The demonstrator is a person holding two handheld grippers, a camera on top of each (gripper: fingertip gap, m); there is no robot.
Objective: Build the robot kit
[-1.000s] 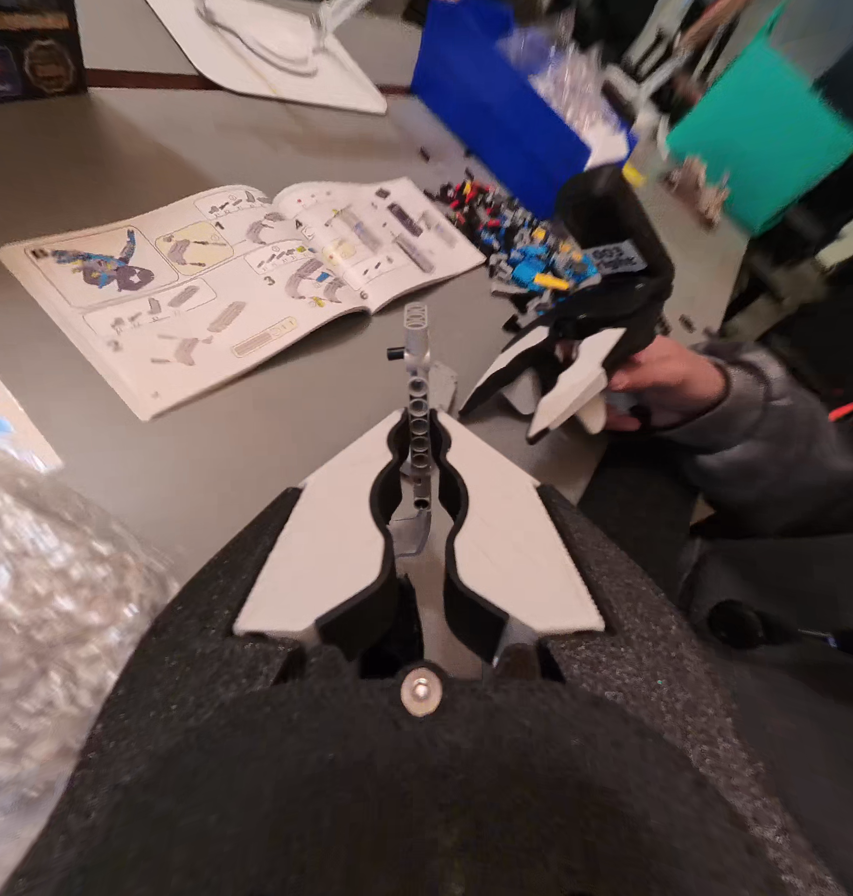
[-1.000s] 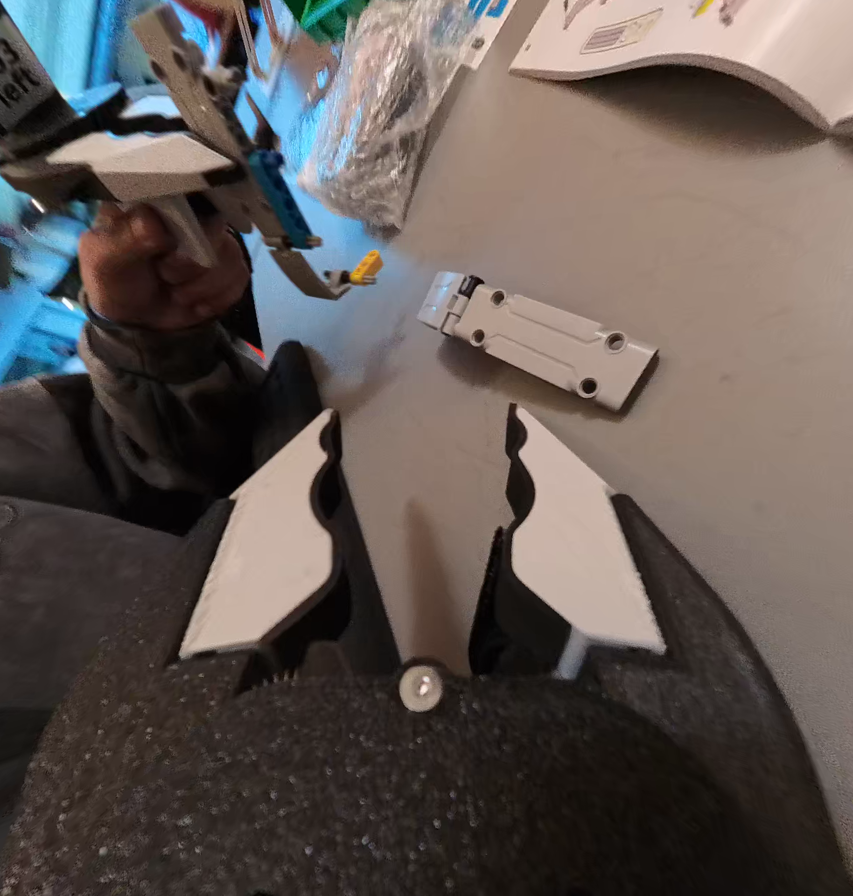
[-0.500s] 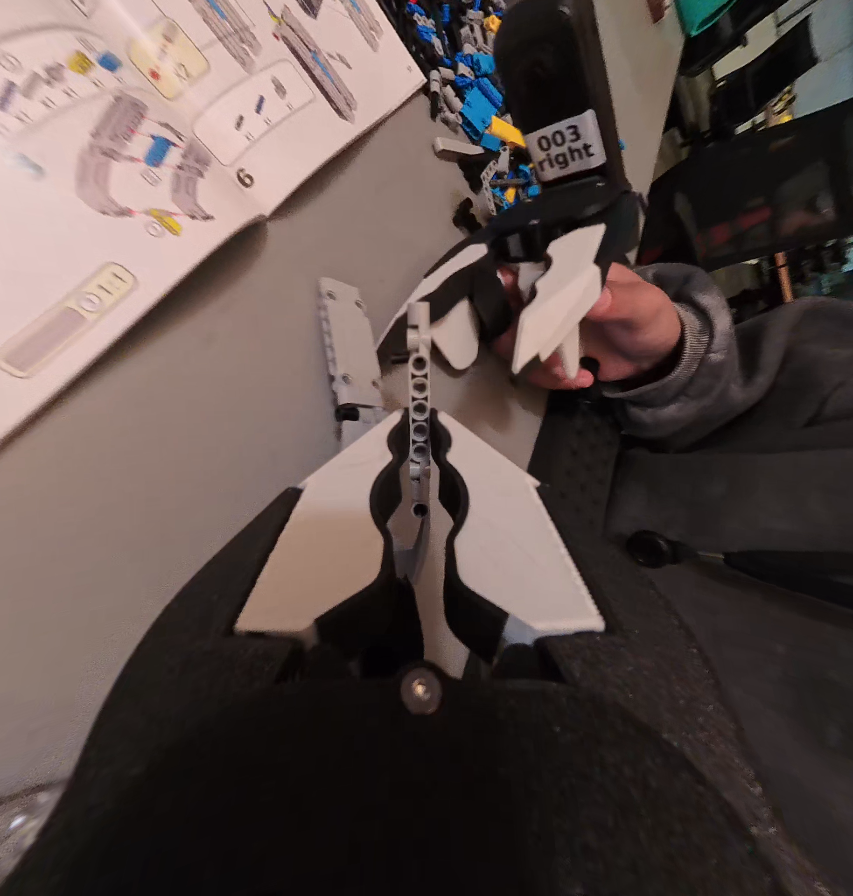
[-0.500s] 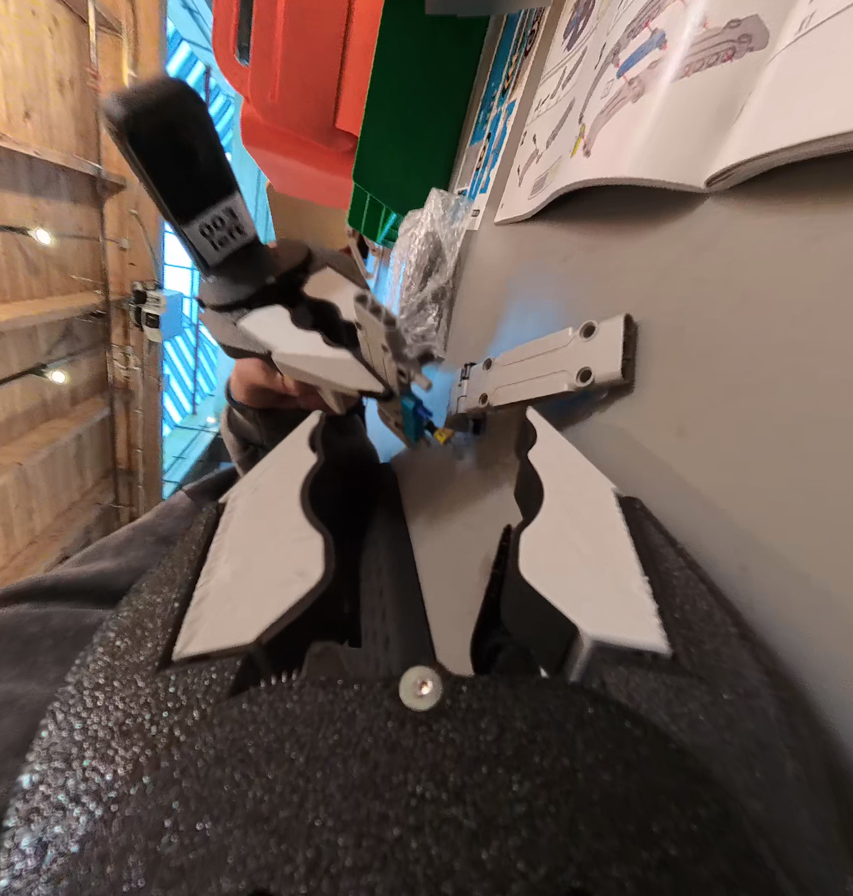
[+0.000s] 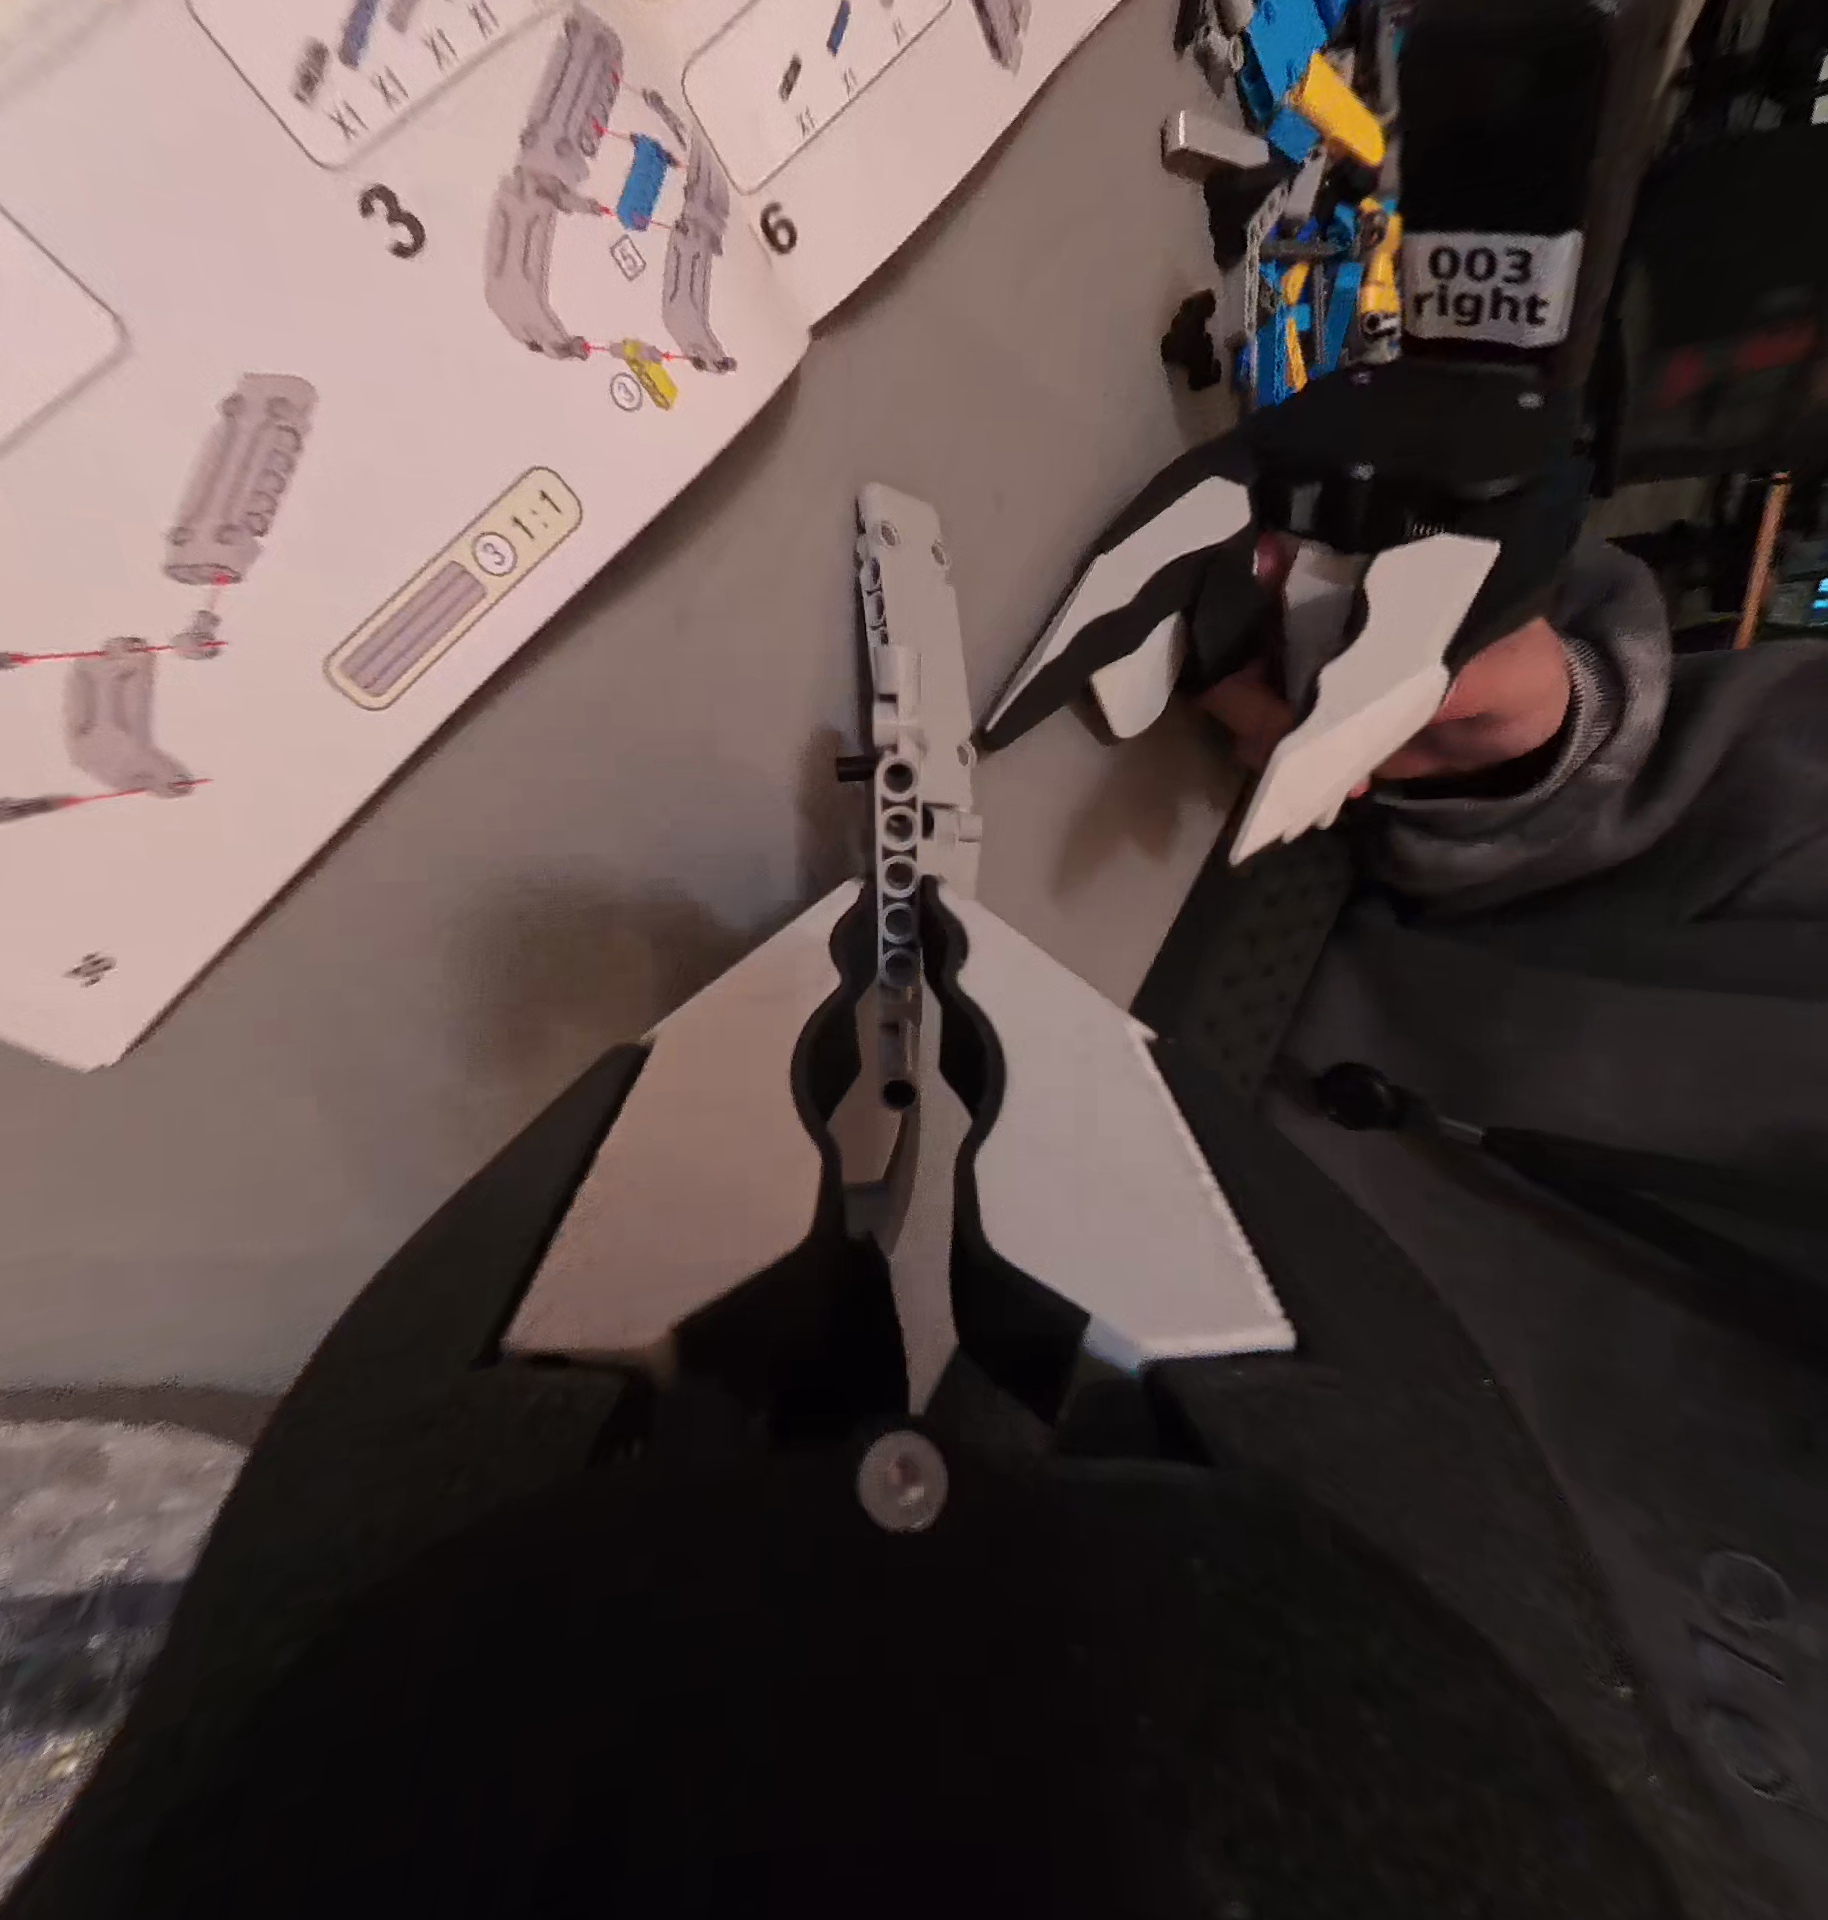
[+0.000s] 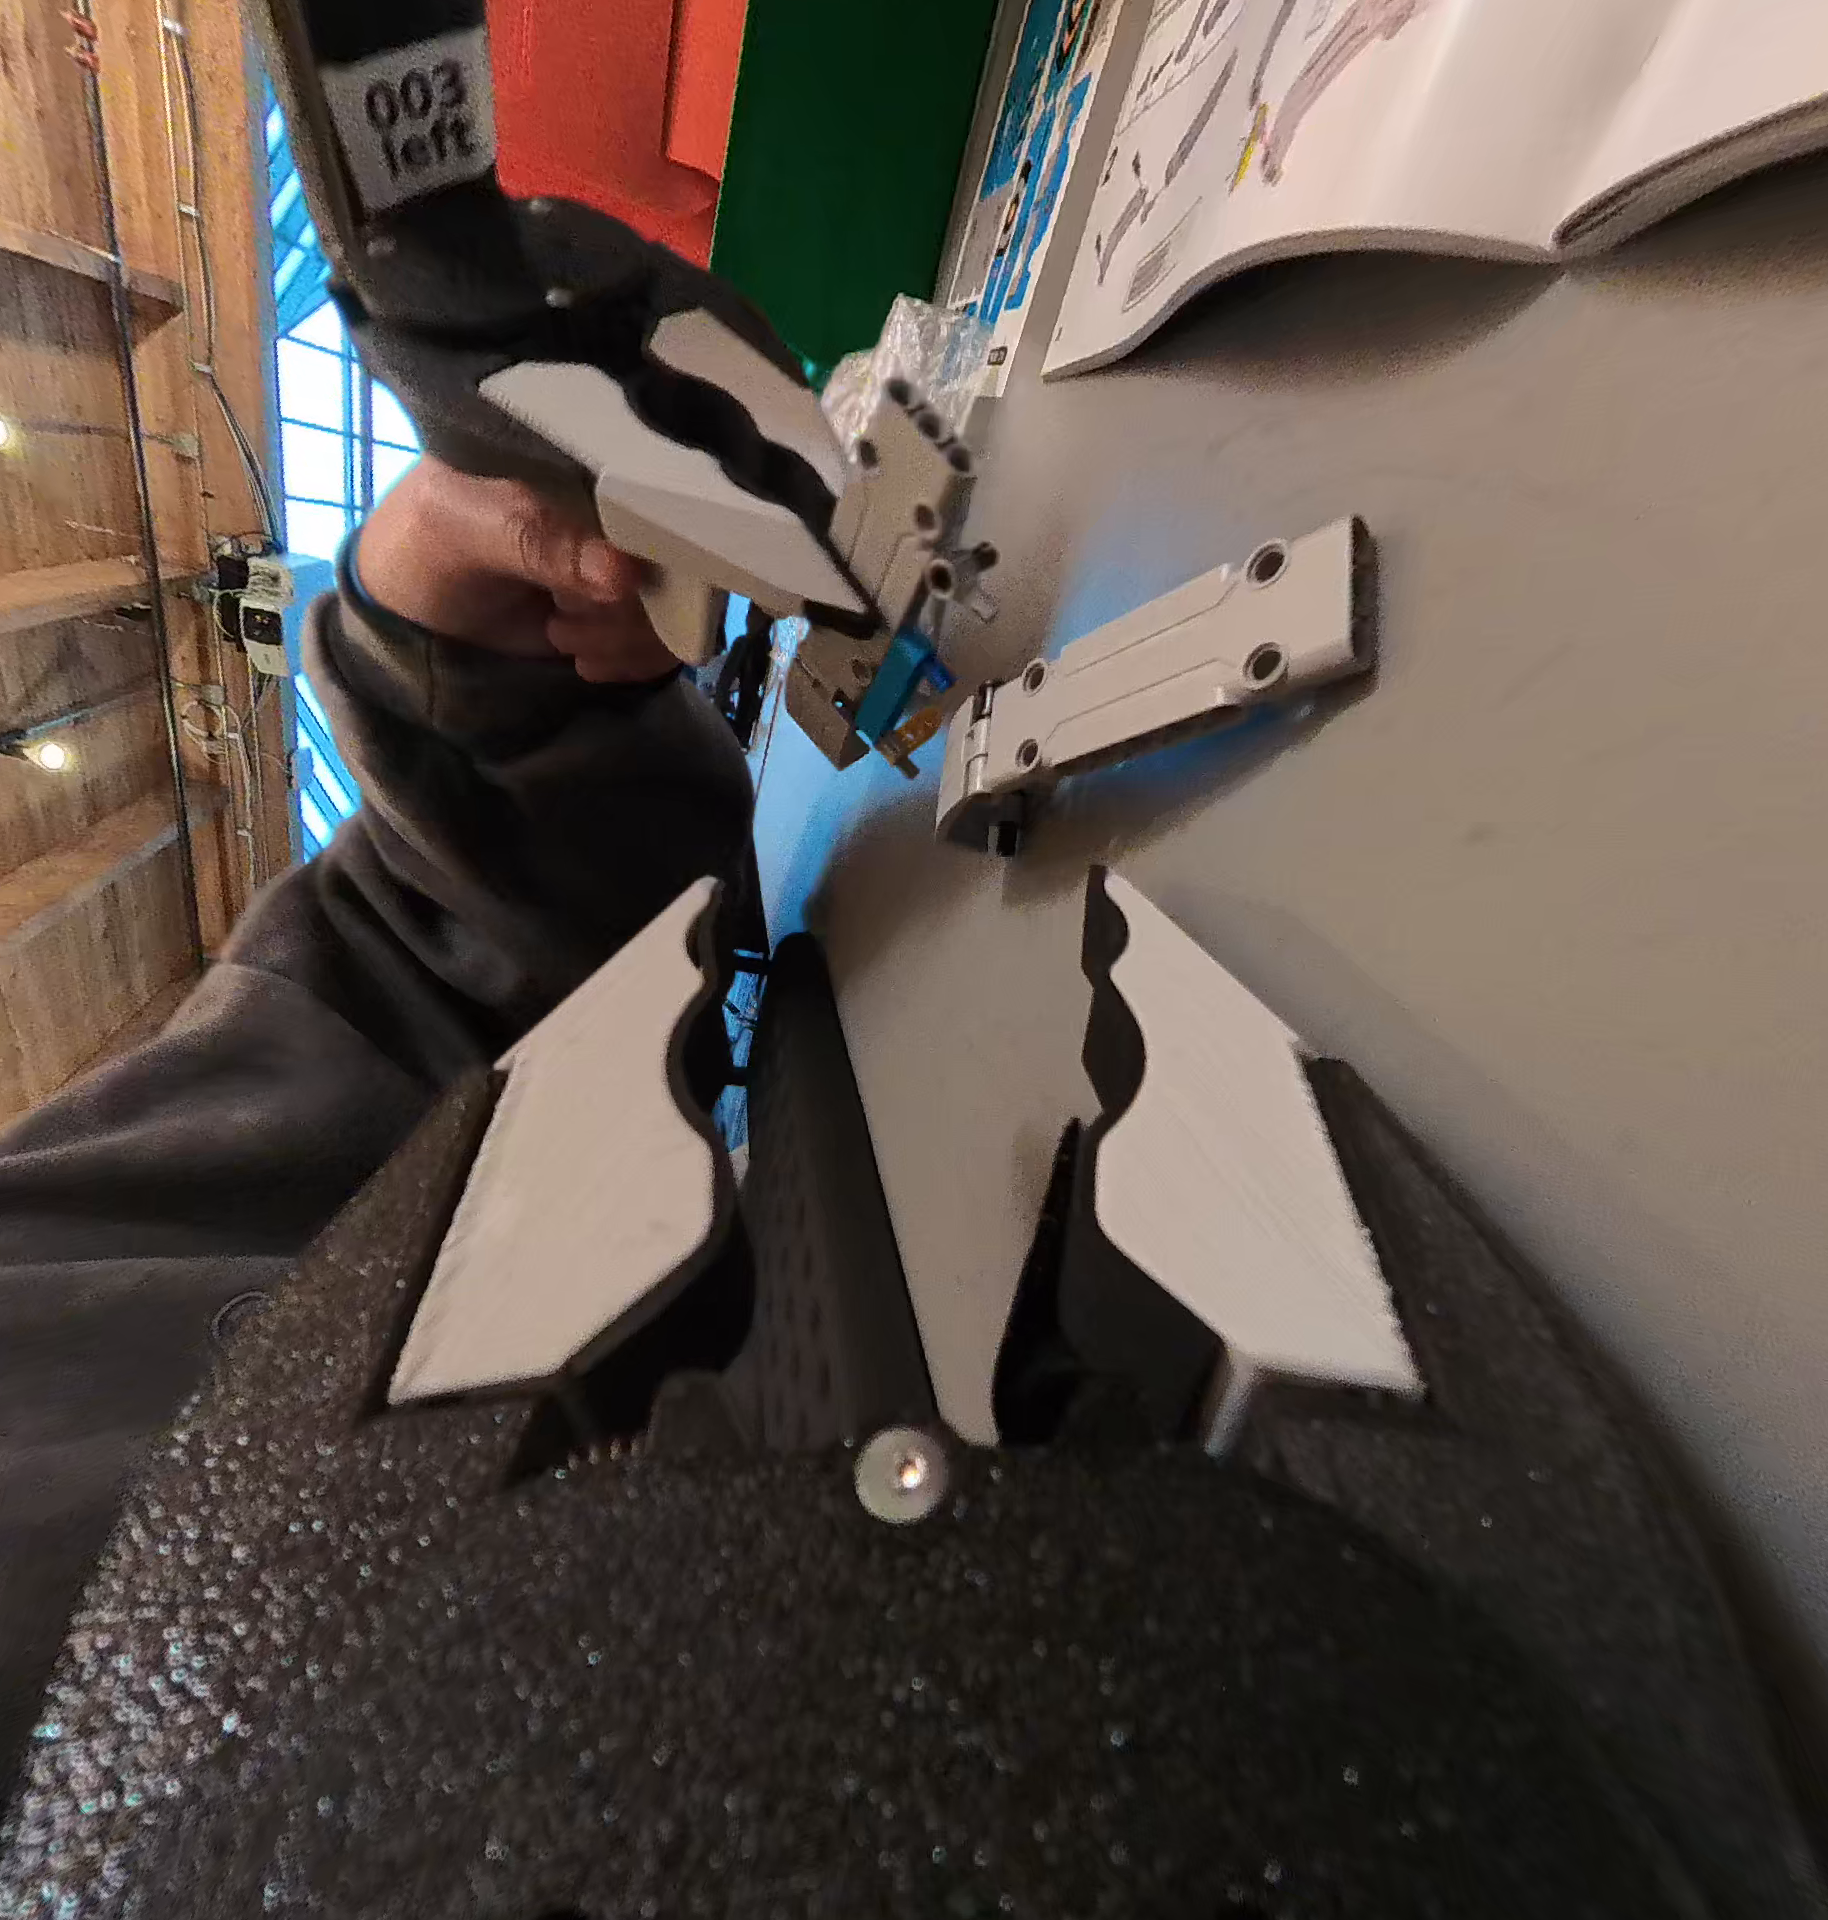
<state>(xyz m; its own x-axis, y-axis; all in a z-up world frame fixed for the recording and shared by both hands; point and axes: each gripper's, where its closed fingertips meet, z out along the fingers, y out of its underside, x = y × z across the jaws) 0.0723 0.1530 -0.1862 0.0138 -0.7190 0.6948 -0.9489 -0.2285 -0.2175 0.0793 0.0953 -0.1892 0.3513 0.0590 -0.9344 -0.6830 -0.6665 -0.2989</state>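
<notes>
My left gripper (image 5: 902, 914) is shut on a grey brick assembly (image 5: 897, 935), a beam with a row of holes that sticks out past the fingertips. In the right wrist view the same left gripper (image 6: 848, 540) holds that assembly (image 6: 894, 561), which carries a blue part and a small yellow part at its lower end. A flat light-grey panel piece (image 6: 1159, 681) lies on the grey table just beyond it; it also shows in the left wrist view (image 5: 915, 613). My right gripper (image 6: 899, 935) is open and empty, just short of the panel; it also shows in the left wrist view (image 5: 1128, 769).
An open instruction booklet (image 5: 318, 364) lies on the table (image 5: 474, 1091); it also shows in the right wrist view (image 6: 1409, 125). A pile of loose blue, yellow and black bricks (image 5: 1294, 156) lies beyond the right gripper. A clear plastic bag (image 6: 915, 353) sits near the booklet. A person's dark sleeves flank both grippers. The left gripper's tips are roughly 7 cm from the right gripper's.
Both grippers have tilted and drawn closer to the grey panel. The left gripper with its assembly now hovers right beside the panel. The right gripper stays open.
</notes>
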